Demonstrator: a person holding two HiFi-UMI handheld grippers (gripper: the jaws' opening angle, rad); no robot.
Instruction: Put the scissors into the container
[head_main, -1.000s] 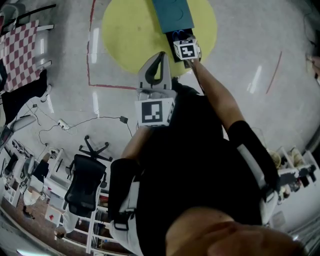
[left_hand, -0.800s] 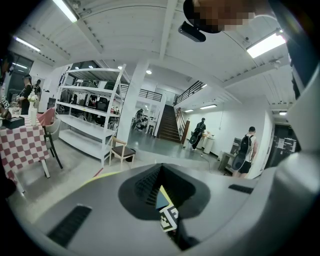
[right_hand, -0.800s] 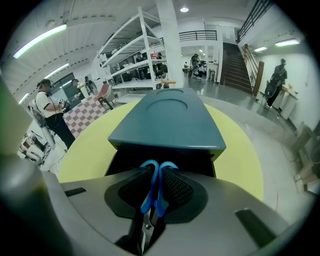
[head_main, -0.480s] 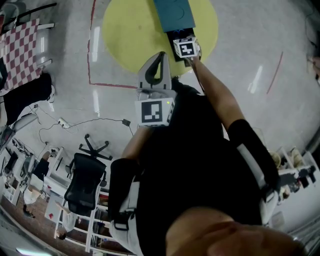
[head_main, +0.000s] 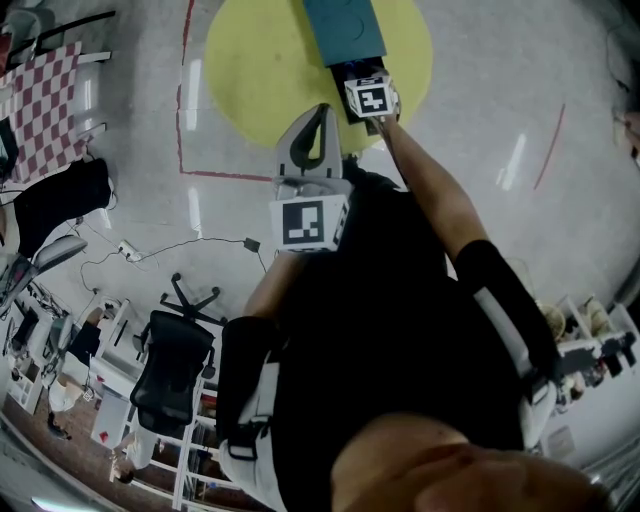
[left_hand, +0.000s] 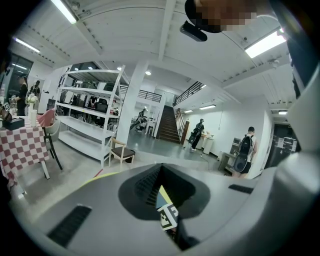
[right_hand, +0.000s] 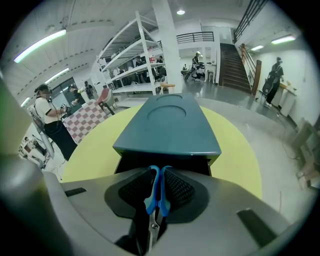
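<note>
The right gripper (right_hand: 157, 172) has its jaws clamped on the blue scissors (right_hand: 156, 196), teal container (right_hand: 170, 125) dead ahead at 12 o'clock, while the left gripper (left_hand: 161, 169) jaws are closed, empty.

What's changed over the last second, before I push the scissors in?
Nothing has visibly moved. The right claw stays shut on the blue-handled scissors, at the dark opening of the teal container. The left claw stays raised, shut and empty.

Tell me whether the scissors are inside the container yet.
Not yet: the right tool clamps the scissors by their blue handles, in front of the container and its dark opening.
</note>
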